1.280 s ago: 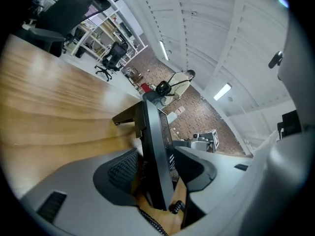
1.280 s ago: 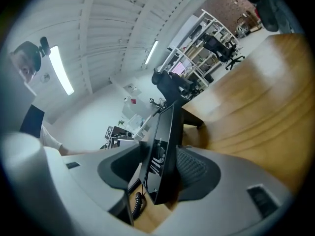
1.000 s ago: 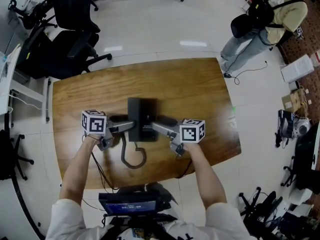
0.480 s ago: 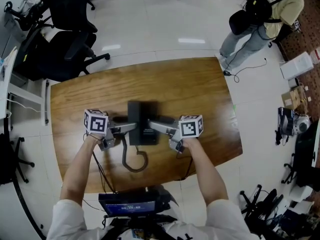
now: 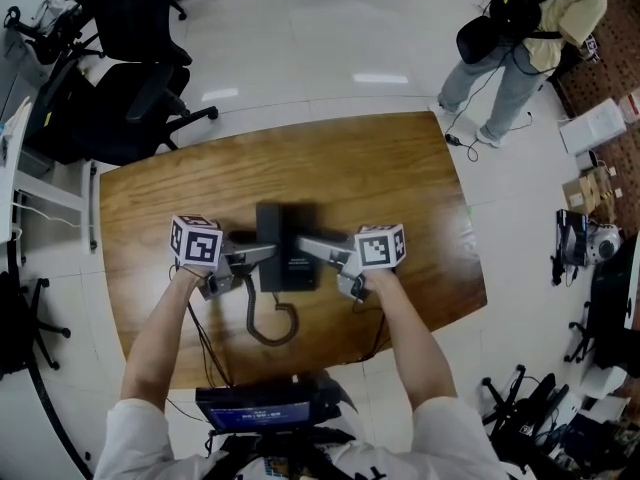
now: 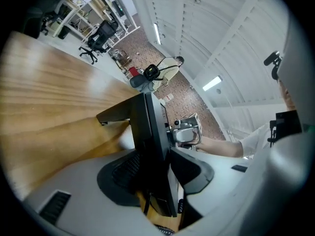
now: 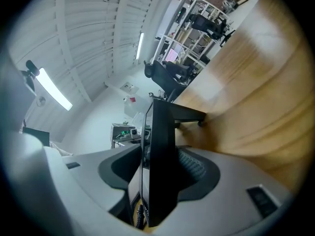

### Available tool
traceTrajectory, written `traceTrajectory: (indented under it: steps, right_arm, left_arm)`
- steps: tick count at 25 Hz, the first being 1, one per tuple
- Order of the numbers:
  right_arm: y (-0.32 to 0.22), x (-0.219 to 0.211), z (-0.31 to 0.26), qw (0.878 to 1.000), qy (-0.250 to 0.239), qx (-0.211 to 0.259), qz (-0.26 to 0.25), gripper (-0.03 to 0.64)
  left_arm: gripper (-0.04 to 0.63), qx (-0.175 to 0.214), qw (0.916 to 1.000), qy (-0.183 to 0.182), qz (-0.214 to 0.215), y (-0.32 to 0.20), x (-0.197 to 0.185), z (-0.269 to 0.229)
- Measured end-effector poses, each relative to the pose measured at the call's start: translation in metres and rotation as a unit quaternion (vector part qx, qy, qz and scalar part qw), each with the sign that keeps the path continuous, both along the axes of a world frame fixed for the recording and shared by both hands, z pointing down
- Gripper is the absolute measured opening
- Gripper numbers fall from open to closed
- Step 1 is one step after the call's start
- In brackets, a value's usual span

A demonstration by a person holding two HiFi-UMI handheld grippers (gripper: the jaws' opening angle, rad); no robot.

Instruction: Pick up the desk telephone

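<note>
One desk telephone (image 5: 285, 246), black, flat-bodied. It is over the middle of the wooden table (image 5: 390, 178), a little toward the person's side. Its long axis runs from the near edge toward the far edge. The coiled cord (image 5: 266, 320) leaves the near end and loops on the table toward the person. Both gripper views show the telephone edge-on, as a thin dark slab standing between the pads, its far end pointing out across the table. Whether it rests on the table or is just clear of it cannot be told.

Two hand-held grippers, one on each long side of the telephone and facing each other across it.
- Left gripper (image 5: 262, 255): reaches in from the telephone's left side. Its fingers (image 6: 120, 173) are narrowed onto the body, one pad against each face of the slab.
- Right gripper (image 5: 305, 246): reaches in from the right side, opposite the left one. Its fingers (image 7: 199, 170) likewise close on the telephone's body, with the slab filling the gap between them.

Surroundings: several black office chairs (image 5: 125, 93) on the pale floor beyond the table's far left corner. One person (image 5: 525, 28) with a dark bag stands beyond the far right corner.
</note>
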State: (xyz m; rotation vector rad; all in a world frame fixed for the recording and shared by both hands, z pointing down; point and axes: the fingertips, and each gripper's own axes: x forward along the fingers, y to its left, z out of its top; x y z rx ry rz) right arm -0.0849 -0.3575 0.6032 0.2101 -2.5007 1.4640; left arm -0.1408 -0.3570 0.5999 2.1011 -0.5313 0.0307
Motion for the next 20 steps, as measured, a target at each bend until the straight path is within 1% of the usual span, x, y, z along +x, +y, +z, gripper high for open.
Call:
traceTrajectory:
  steps: [2, 4, 6, 7, 11, 15, 20]
  right_arm:
    - [0.0002, -0.0006, 0.0012, 1.0, 0.011, 0.004, 0.002, 0.266]
    - [0.0006, -0.001, 0.0026, 1.0, 0.026, 0.008, -0.001, 0.267]
    - [0.0009, -0.0043, 0.0045, 1.0, 0.028, 0.0, -0.003, 0.255]
    - [0.0014, -0.0063, 0.0053, 1.0, 0.026, -0.007, -0.002, 0.213]
    - [0.0022, -0.0094, 0.0044, 1.0, 0.003, -0.02, 0.0, 0.202]
    - [0.0006, -0.008, 0.0036, 1.0, 0.01, -0.016, -0.002, 0.199]
    - [0.0019, -0.0095, 0.0012, 1.0, 0.007, -0.008, -0.003, 0.198]
  left_arm:
    - [0.184, 0.004, 1.0, -0.005, 0.002, -0.0008, 0.001, 0.0004]
    - [0.184, 0.002, 1.0, -0.001, 0.002, -0.0013, 0.002, 0.001]
    - [0.181, -0.006, 0.9999, 0.008, 0.001, -0.0019, 0.0034, 0.0021]
    - [0.177, -0.011, 0.9998, 0.015, 0.0, -0.0019, 0.0041, 0.0026]
    - [0.166, -0.026, 0.9994, 0.024, -0.002, -0.0011, 0.0038, 0.0014]
    - [0.164, -0.027, 0.9993, 0.025, -0.004, -0.0024, 0.0031, 0.0004]
    - [0.163, -0.025, 0.9993, 0.027, -0.01, -0.0017, 0.0013, -0.0011]
